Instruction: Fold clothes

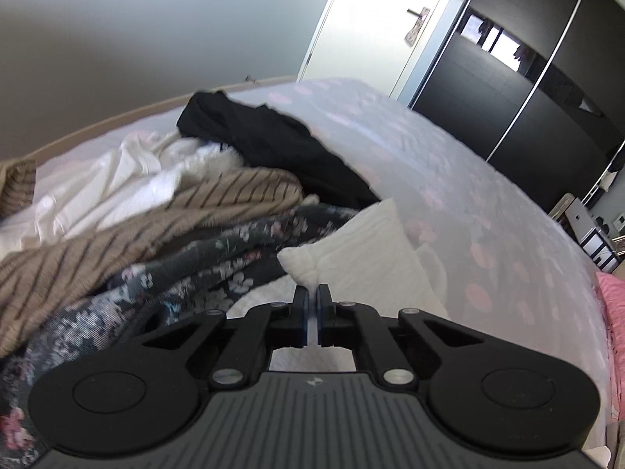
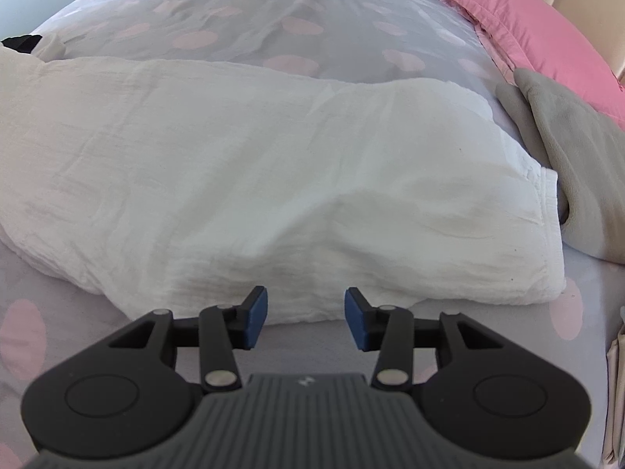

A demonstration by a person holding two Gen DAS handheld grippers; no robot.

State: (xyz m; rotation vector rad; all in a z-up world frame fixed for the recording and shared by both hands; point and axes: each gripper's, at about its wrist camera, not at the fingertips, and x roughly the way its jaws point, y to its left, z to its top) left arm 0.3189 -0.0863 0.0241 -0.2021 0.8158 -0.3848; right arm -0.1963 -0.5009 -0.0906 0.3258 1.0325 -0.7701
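Left claw (image 1: pixel 312 293) pinches white garment (image 1: pixel 363 258) beside heaped clothes (image 1: pixel 164 211); right claw (image 2: pixel 306 305) gapes

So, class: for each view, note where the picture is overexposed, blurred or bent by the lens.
Left wrist view: the open door is blown out to white, the clothes pile is smeared by motion blur, and the wardrobe lines bow with fisheye distortion. Right wrist view: evenly lit and sharp on the white cloth, its texture washing out at the brightest part, and the bed bulges towards the edges.
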